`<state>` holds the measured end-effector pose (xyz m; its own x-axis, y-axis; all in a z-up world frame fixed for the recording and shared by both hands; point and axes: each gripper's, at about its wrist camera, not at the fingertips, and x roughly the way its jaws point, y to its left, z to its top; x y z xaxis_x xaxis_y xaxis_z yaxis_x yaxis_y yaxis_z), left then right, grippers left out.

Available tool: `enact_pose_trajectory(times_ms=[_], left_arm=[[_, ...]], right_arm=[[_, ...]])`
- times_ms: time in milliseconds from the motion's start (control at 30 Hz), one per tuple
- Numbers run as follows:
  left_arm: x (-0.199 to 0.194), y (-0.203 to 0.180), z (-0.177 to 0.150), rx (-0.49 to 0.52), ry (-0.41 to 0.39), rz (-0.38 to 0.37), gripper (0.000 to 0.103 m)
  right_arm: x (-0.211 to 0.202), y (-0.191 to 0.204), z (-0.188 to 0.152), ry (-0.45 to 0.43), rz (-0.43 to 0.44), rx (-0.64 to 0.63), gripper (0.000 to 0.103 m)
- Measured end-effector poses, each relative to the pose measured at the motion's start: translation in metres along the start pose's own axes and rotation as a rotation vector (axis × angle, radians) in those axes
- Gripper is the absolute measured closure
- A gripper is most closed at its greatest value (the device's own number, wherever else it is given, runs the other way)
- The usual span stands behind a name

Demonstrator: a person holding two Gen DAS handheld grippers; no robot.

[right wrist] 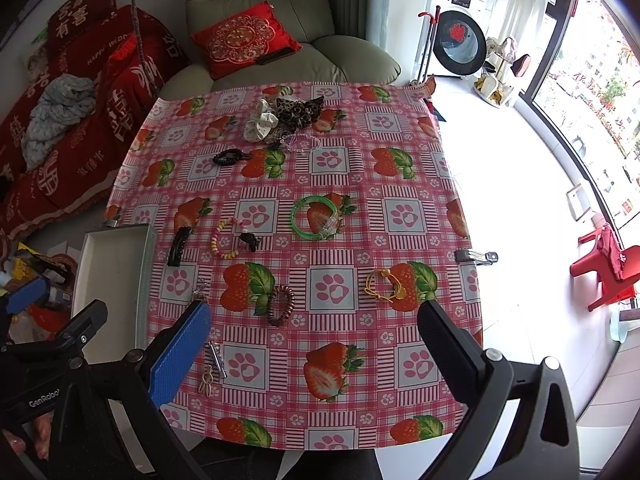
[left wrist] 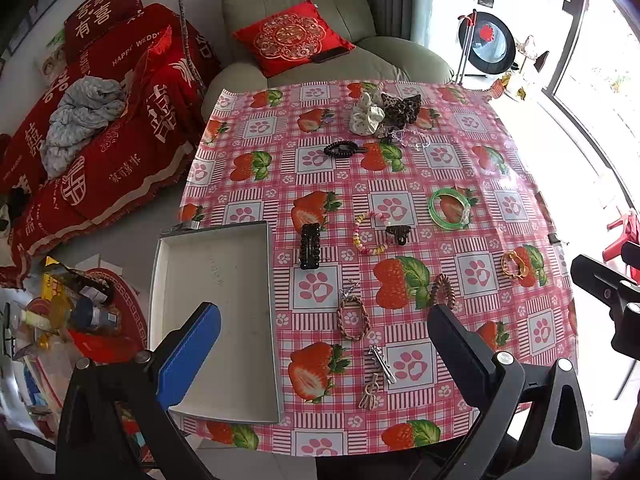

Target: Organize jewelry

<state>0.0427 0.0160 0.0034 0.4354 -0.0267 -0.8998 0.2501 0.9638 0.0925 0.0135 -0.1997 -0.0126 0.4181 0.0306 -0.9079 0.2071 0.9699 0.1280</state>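
Note:
An empty white tray sits at the table's left edge, also seen as the tray in the right wrist view. Jewelry lies scattered on the strawberry tablecloth: a green bangle, a bead bracelet, a black clip, a braided bracelet, a brown coil tie, a yellow cord bracelet, hairpins. My left gripper hangs open over the near table, its blue finger above the tray. My right gripper is open too, holding nothing.
Scrunchies and a leopard bow lie at the far table edge, a black coil tie nearby. A green armchair stands behind; red bedding at left. Cluttered floor items sit below the tray. A red stool stands at right.

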Motion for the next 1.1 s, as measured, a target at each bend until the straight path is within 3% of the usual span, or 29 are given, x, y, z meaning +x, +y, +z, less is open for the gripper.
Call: enact_pose_trajectory(times_ms=[1100], left_arm=[[0.0,0.002,0.001,-0.006,-0.009,-0.001,0.0]], right_arm=[[-0.006,0.011,-0.005,-0.006,-0.001,-0.003,0.001]])
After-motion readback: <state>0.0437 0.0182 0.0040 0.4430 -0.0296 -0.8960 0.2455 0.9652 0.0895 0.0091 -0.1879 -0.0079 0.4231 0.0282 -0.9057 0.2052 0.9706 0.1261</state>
